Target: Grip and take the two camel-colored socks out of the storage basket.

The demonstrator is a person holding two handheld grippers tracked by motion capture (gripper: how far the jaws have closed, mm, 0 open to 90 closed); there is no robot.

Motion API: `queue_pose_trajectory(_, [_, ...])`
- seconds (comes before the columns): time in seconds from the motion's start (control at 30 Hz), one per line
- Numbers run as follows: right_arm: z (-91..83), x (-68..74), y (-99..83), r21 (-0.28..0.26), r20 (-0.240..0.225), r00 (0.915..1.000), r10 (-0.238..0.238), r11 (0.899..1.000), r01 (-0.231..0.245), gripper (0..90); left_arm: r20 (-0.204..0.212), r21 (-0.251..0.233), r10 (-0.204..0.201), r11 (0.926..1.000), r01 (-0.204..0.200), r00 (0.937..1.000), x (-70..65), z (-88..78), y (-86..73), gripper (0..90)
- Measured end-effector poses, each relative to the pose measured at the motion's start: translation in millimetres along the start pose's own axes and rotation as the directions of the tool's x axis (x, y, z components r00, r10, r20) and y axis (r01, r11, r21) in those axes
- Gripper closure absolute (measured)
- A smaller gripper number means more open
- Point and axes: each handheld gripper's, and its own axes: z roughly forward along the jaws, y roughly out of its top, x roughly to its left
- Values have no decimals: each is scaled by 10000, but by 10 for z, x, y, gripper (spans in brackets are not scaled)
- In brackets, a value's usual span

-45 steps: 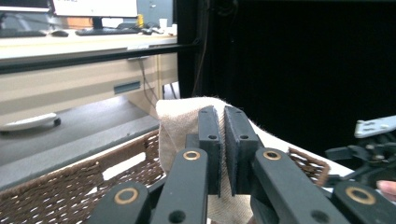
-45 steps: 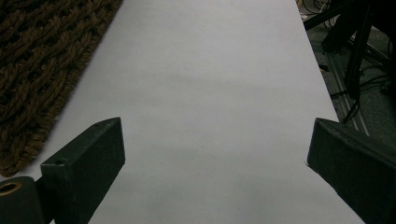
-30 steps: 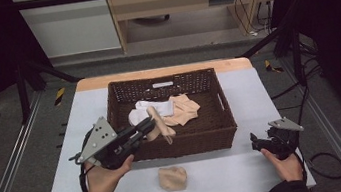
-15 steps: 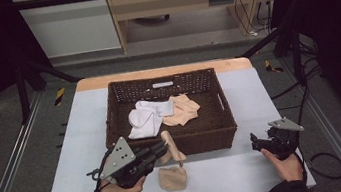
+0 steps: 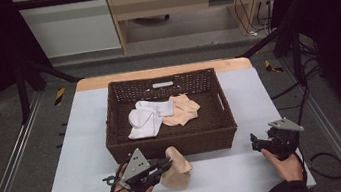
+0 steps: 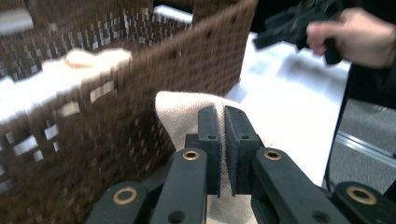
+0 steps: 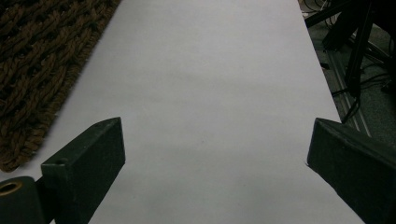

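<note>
Beige sock [image 5: 177,168] on pale table [image 5: 249,170]

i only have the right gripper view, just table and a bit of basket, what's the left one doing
Observer: The left gripper is shut on a beige sock in front of the basket.
Operator: is the sock in the basket or out
Observer: Out; in the high view it hangs over the table, beside the basket's near wall.
Operator: anything left inside
Observer: Yes, a white sock and a second beige sock lie inside.
</note>
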Motion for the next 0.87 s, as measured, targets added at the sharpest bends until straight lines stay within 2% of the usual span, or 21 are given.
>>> queue_pose_trajectory(0.2, [3,3,-2,22,-17,10000,-65,10000,65,45,-203,979,-236,9949,254,9995,91,70,-188,821])
queue_pose_trajectory(0.3, [3,1,-4,26,-24,10000,-52,10000,52,45,-335,1224,-282,9920,322,9990,125,58,-256,766])
queue_pose_trajectory(0.4, [3,2,-4,25,-23,10000,-58,10000,58,45,-518,1264,-345,9911,408,9981,170,24,-316,699])
queue_pose_trajectory(0.5, [3,0,-4,41,-30,10000,-45,10000,45,45,-774,1000,-376,9940,453,9963,220,-42,-357,587])
queue_pose_trajectory(0.63, [-1,-3,-2,-3,-23,10000,18,10000,-18,45,-1375,653,-522,9960,617,9891,311,-171,-406,455])
queue_pose_trajectory(0.77, [-3,-6,-1,-1,-27,10000,28,10000,-28,46,-1925,686,-860,9925,1008,9775,423,-275,-509,390])
queue_pose_trajectory(0.87, [-1,-16,-2,-19,4,10000,-43,10000,43,46,-2331,895,-1109,9868,1349,9661,517,-329,-604,363])
